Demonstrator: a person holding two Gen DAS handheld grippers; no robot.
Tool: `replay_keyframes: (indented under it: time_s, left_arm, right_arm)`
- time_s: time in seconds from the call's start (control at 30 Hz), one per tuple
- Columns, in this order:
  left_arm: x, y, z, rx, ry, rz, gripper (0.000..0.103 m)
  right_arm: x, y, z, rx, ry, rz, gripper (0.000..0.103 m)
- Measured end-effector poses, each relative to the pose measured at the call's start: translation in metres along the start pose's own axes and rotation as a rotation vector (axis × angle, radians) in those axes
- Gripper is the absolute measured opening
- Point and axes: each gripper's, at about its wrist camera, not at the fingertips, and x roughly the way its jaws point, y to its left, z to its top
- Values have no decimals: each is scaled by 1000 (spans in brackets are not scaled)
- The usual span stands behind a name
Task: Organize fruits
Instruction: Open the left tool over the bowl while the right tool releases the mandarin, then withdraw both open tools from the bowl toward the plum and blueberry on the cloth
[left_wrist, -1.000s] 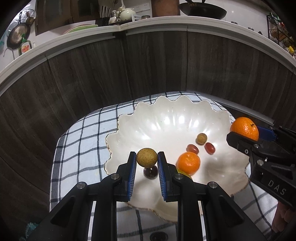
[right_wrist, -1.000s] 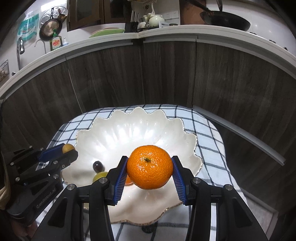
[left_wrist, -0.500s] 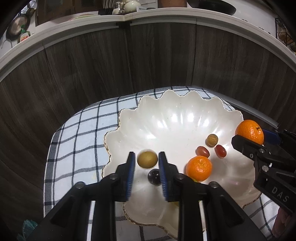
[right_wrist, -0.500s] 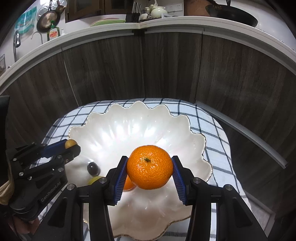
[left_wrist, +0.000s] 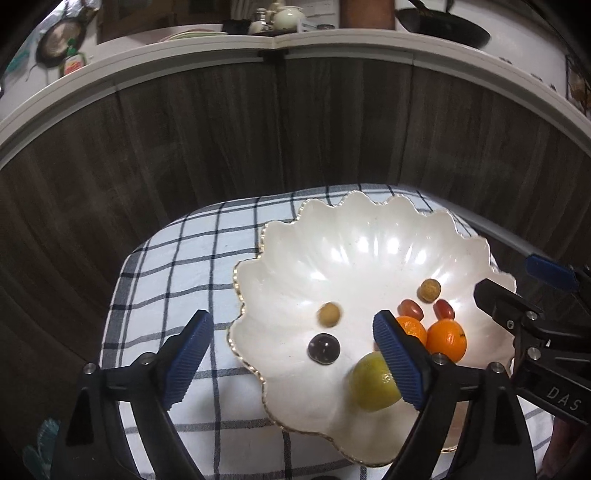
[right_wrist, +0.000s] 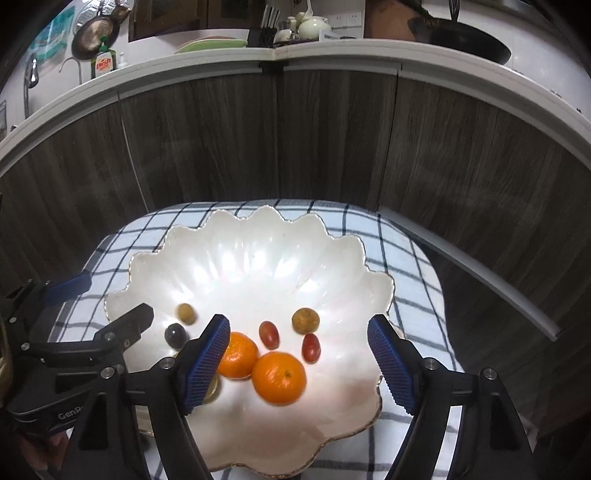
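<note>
Both grippers hang wide open and empty over the white scalloped ceramic bowl (right_wrist: 258, 258) on the checked cloth. All the fruit lies inside it: from the right gripper (right_wrist: 297, 363), the bright round mandarin (right_wrist: 279, 376) sits between the jaws, just toward the left finger. From the left gripper (left_wrist: 291, 360), the small tan round fruit (left_wrist: 328, 314) lies at one o'clock, the dark grape (left_wrist: 324, 348) just right of centre, both nearer this gripper.
</note>
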Motion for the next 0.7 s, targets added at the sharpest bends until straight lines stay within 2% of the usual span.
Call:
replay_keyframes:
  time_s: [0.23,0.7]
  left_arm:
    - [-20,7,-2,-43,-20,19,99]
    - [-58,10,-7,-69,-51,25,99]
  right_arm:
    - [-17,1,4,10,-24,-8,78]
    - [-50,0,0,19,-59,-12,78]
